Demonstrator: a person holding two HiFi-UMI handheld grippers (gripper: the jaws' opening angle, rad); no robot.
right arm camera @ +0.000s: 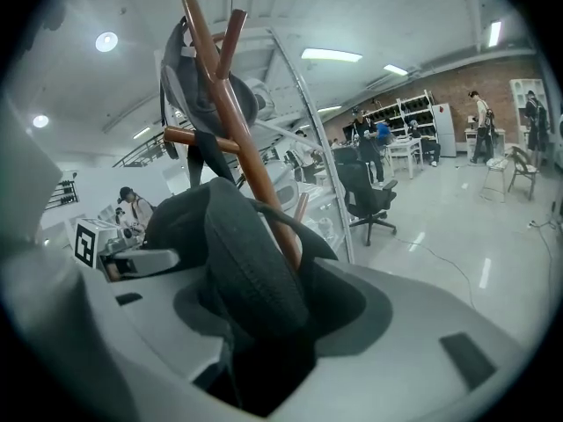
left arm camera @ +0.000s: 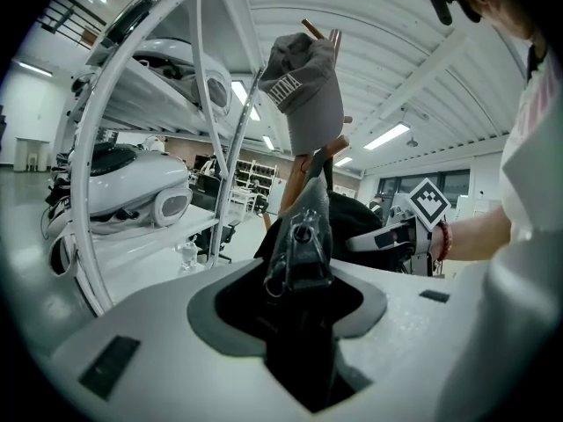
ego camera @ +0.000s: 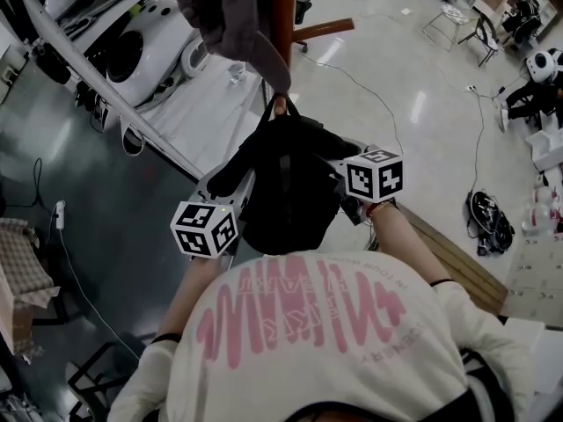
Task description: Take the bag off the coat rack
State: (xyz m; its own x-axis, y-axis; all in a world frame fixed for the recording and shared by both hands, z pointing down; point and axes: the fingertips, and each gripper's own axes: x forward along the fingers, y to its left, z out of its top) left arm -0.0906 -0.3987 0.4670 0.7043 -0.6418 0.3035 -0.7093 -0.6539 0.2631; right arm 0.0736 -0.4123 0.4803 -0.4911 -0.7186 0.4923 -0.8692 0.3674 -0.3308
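Left gripper [ego camera: 246, 185] and right gripper [ego camera: 341, 170] both clenched the bag [ego camera: 286, 196]; we judged a straight upward lift would clear its handle [ego camera: 280, 106] off the coat rack [ego camera: 281, 16].

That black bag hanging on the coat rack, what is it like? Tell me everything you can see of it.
The black bag looks like soft fabric, slumped and rounded. Its thin loop handle hangs over a peg of the brown coat rack, so it is not yet off. The left hand-held gripper is clamped on one side, near a small metal ring. The right hand-held gripper is clamped on a thick ribbed padded part on the other side.
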